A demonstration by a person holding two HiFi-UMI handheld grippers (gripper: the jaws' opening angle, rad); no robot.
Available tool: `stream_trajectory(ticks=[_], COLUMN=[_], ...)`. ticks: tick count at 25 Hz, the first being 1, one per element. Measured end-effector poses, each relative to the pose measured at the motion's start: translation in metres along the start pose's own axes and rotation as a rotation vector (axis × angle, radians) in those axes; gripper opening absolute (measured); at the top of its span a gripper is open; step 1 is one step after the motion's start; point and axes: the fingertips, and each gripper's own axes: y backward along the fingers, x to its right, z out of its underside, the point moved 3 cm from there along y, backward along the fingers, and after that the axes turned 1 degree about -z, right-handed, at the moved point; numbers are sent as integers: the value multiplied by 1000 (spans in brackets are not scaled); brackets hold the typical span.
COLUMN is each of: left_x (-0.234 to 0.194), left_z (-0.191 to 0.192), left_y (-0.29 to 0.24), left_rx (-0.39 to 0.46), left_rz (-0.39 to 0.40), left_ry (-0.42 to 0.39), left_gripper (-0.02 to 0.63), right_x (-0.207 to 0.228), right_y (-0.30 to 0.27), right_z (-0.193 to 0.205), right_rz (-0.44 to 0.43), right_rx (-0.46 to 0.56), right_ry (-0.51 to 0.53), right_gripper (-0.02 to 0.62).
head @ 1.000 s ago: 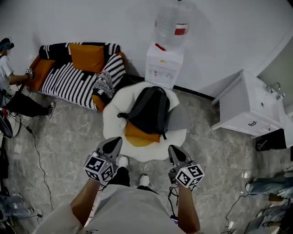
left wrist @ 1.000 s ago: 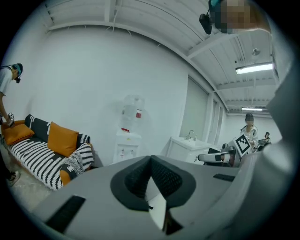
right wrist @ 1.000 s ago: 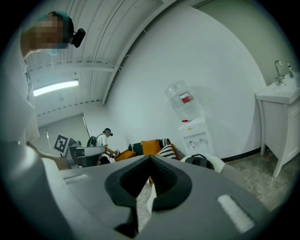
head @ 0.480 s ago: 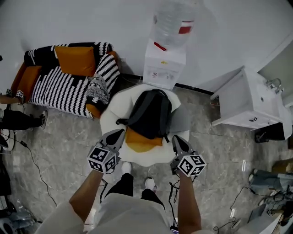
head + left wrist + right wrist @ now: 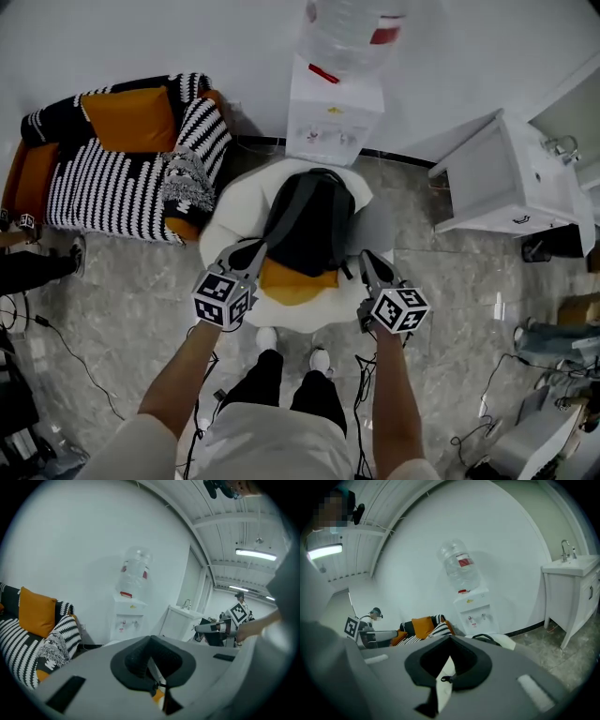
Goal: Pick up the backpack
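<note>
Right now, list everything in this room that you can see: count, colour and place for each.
backpack: one, dark grey, lying on the seat
seat: one, white, round, on the floor ahead
orange pad: one, on the seat's near edge
water dispenser: one, white, at the wall behind the seat, clear bottle on top
sofa: one, black-and-white striped, left
orange cushions: at least two, on the sofa
sink cabinet: one, white, right
shoes: two, white, below the seat
left gripper: grey, jaws together, empty, near the seat's left
right gripper: grey, jaws together, empty, near the seat's right
</note>
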Motion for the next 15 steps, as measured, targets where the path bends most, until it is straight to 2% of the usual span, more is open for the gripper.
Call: stream_trajectory(ticks=[7,13,15], left_x=[-17,-29,-37], left_z=[8,25,28], left_y=[-48,-94,-108], left_rx=[-43,-67,-66], left_rz=[18,-28,-48], left_ry=[-17,-37,-22], left_gripper=[-6,-4,-3], right_x=[22,62,76], right_y=[-32,-68,-85], right_z=[25,38,42], right_rz=[10,10,3], right_rx=[-48,-80,-92], right_ry=[-23,12,28], right_gripper=[2,2,2])
